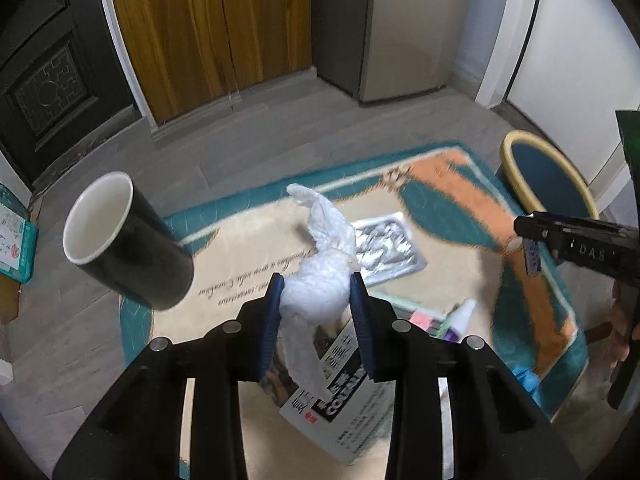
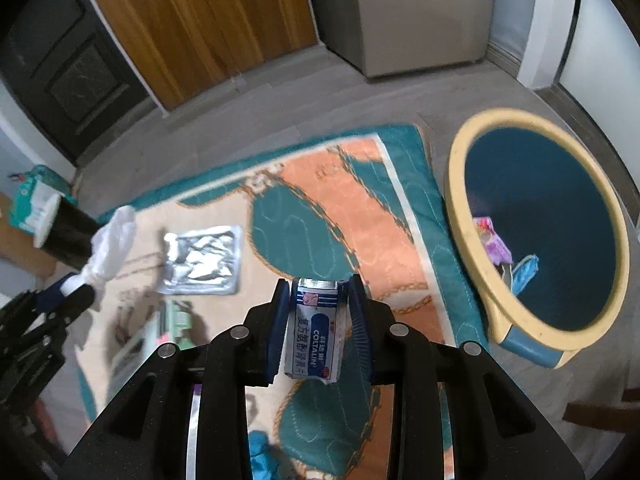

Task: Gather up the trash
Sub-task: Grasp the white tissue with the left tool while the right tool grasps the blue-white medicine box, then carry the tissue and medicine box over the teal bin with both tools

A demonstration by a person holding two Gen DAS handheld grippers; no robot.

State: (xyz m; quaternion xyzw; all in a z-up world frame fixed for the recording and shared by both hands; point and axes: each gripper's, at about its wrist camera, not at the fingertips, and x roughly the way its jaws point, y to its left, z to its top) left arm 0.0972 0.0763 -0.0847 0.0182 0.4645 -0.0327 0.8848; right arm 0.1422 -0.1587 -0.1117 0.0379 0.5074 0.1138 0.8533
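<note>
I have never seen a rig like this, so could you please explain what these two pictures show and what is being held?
A person holds a two-finger gripper in each hand, each with a camera looking along its fingers. The left view shows the left gripper shut on a crumpled tissue. The right view shows the right gripper shut on a small box. Below lies a rug with a foil packet on it; a bin beside it holds some wrappers.

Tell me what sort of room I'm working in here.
Probably a home entryway or hall: a dark panelled door, wooden closet doors, a patterned floor rug strewn with litter, and a round bin beside it.
</note>
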